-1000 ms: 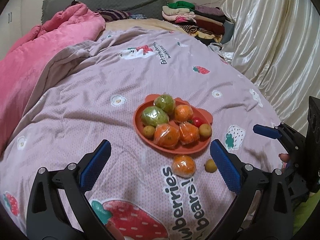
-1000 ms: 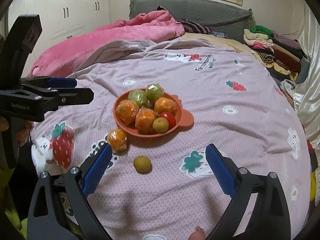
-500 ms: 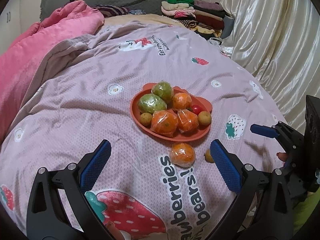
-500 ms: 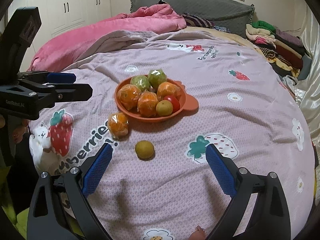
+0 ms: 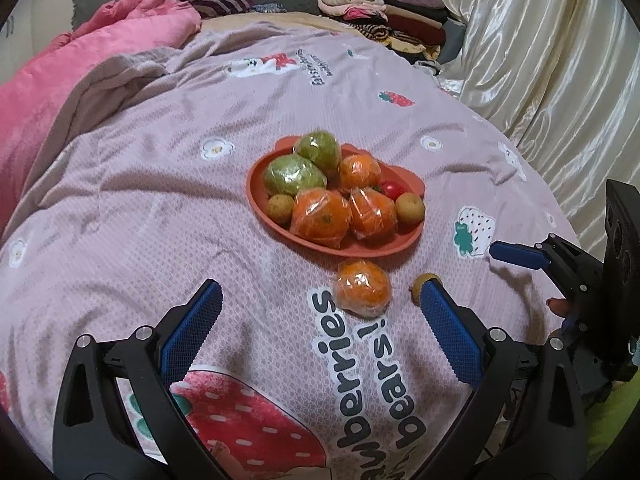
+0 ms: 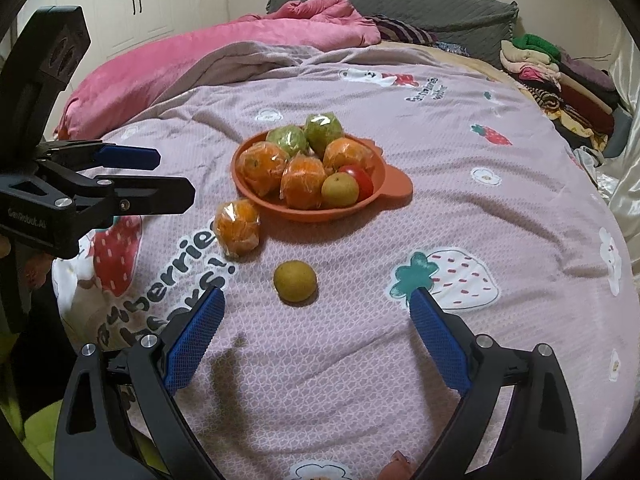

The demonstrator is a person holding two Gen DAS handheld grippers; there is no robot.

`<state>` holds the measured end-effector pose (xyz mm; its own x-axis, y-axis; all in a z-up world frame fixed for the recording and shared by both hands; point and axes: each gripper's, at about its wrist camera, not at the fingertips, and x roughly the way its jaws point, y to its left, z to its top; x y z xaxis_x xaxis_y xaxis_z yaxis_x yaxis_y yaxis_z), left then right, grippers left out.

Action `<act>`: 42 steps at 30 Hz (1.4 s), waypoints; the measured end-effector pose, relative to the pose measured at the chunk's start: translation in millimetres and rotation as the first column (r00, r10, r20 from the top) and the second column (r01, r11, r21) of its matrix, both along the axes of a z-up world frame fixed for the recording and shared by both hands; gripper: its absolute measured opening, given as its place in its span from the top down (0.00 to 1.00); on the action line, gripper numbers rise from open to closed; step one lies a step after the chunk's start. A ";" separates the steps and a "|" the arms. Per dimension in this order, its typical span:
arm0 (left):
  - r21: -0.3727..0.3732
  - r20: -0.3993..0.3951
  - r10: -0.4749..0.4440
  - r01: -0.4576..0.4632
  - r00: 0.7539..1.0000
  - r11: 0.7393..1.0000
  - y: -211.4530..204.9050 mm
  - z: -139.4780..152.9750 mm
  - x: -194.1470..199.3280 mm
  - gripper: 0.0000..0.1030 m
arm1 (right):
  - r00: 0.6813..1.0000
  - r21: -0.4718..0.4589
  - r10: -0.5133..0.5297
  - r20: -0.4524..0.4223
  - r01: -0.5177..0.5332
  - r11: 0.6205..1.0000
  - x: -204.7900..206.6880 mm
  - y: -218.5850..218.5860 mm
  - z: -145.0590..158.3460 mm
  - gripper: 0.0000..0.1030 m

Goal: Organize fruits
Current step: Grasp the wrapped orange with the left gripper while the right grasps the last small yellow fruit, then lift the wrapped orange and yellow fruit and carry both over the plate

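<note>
An orange bowl [image 5: 256,204] [image 6: 396,188] sits on the bed, holding wrapped oranges, two wrapped green fruits, small yellow-brown fruits and a red tomato. A wrapped orange [image 5: 363,287] [image 6: 237,229] lies loose on the cover in front of the bowl. A small yellow-brown fruit [image 6: 295,281] [image 5: 419,282] lies beside it, partly hidden by my left finger in the left wrist view. My left gripper [image 5: 320,328] is open, low over the cover, short of the loose orange. My right gripper [image 6: 316,328] is open just short of the small fruit.
The bed wears a pink-grey cover [image 5: 140,208] printed with strawberries and lettering. A pink quilt [image 5: 60,80] is heaped at the far left, folded clothes [image 5: 384,16] are stacked at the far right, and a shiny cream curtain [image 5: 540,60] hangs along the right side.
Both grippers have moved forward and lower toward the two loose fruits, which now sit closer to the fingertips. The fruits and bowl have not moved.
</note>
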<state>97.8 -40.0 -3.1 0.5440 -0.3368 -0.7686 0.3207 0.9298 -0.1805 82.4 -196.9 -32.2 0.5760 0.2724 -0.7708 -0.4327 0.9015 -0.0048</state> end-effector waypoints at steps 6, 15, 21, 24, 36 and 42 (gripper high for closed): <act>-0.012 -0.024 -0.014 0.014 1.000 1.000 -1.6 -10.7 1.0 0.10 | 0.999 -0.002 0.019 -0.027 -0.019 1.000 5.1 4.8 -10.9 0.34; -0.016 -0.044 -0.041 0.040 0.998 0.999 -9.3 -19.0 6.0 0.30 | 0.996 0.022 0.070 -0.062 -0.069 0.997 17.9 16.4 -23.1 0.72; -0.031 -0.078 -0.070 0.068 0.994 0.997 -19.0 -30.3 11.4 0.44 | 0.995 0.049 0.070 -0.064 -0.067 0.997 19.1 9.5 -22.1 0.75; -0.035 -0.091 -0.077 0.074 0.993 0.997 -24.0 -35.4 15.2 0.51 | 0.996 0.058 0.058 -0.060 -0.055 0.997 17.2 2.6 -19.7 0.75; -0.033 -0.090 -0.108 0.106 0.990 0.994 -35.9 -40.0 22.2 0.69 | 0.999 0.083 0.028 -0.039 -0.025 0.996 18.2 -14.7 -7.7 0.75; -0.046 -0.072 -0.096 0.093 0.993 0.995 -24.1 -28.6 13.6 0.70 | 0.999 0.099 0.029 -0.020 -0.027 0.995 21.8 -15.5 1.8 0.75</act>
